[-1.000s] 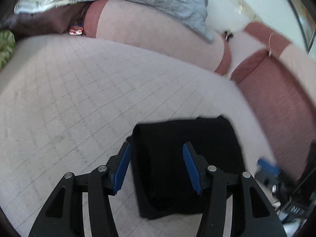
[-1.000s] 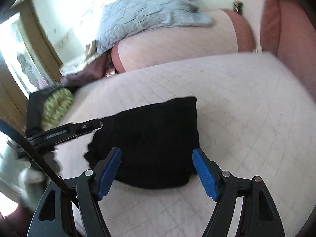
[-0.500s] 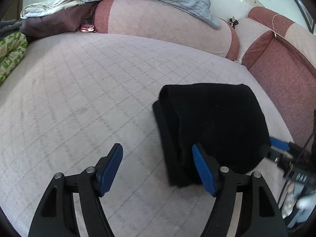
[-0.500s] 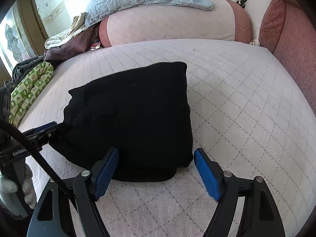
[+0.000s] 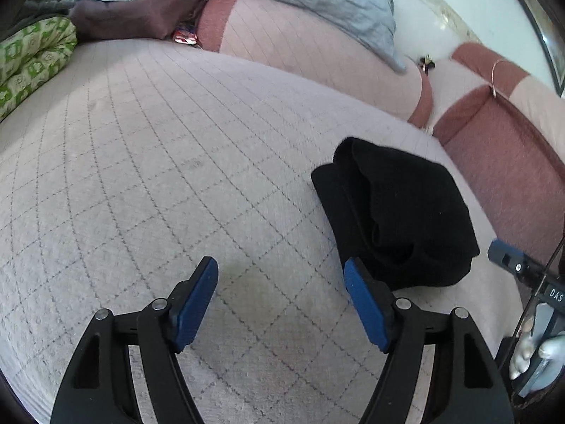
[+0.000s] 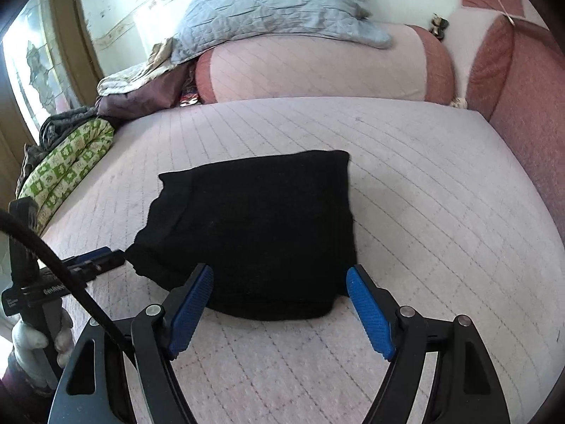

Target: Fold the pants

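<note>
The black pants lie folded into a compact, roughly square bundle on the pale quilted bed cover. In the left wrist view the same bundle sits to the right, its layered folded edge facing me. My left gripper is open over bare cover just left of the bundle, with nothing between its blue pads. My right gripper is open too, hovering at the bundle's near edge without pressing it. The left gripper's tip shows at the bundle's left corner, apart from the cloth.
A pink bolster with a grey-blue quilt on it lines the far side. Red cushions stand on the right. A green patterned bedding roll and dark clothes lie at the left. A gloved hand grips the left tool.
My left gripper has opened wider, let go of the bundle and drawn back to the left, off the pants. The right gripper has stayed open at the near edge.
</note>
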